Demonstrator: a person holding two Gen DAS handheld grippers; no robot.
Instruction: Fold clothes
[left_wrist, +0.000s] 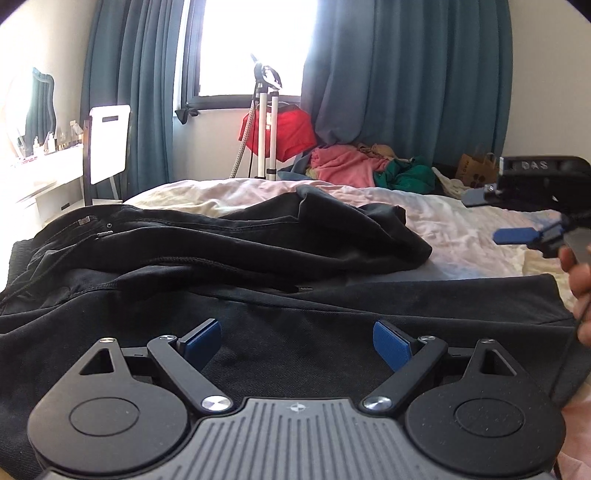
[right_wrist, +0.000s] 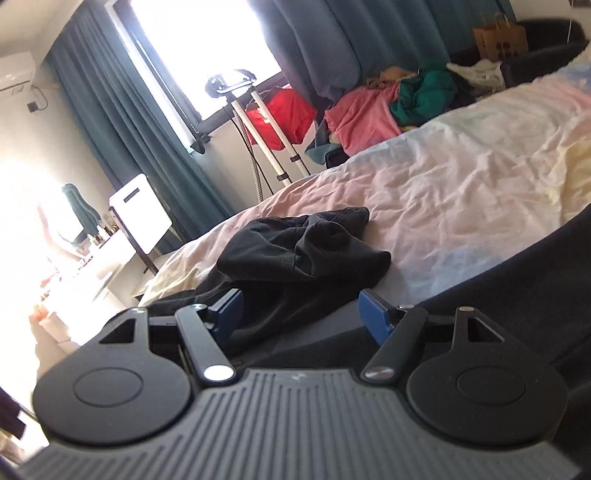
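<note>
Black trousers (left_wrist: 229, 236) lie crumpled on the bed, waistband at the left, one leg end bunched toward the middle. A flatter black garment (left_wrist: 332, 314) lies in front of them. My left gripper (left_wrist: 297, 341) is open and empty, low over this flat black cloth. My right gripper (right_wrist: 301, 312) is open and empty, tilted, above the black cloth's edge, with the bunched trouser leg (right_wrist: 306, 243) just ahead. The right gripper also shows in the left wrist view (left_wrist: 517, 218) at the right, jaws apart, above the sheet.
The bed has a pale wrinkled sheet (right_wrist: 443, 177). A pile of pink and green clothes (left_wrist: 365, 166) lies at its far side. A garment steamer stand (left_wrist: 266, 122) and red cloth stand by the window with teal curtains. A white dresser (left_wrist: 44, 170) is at the left.
</note>
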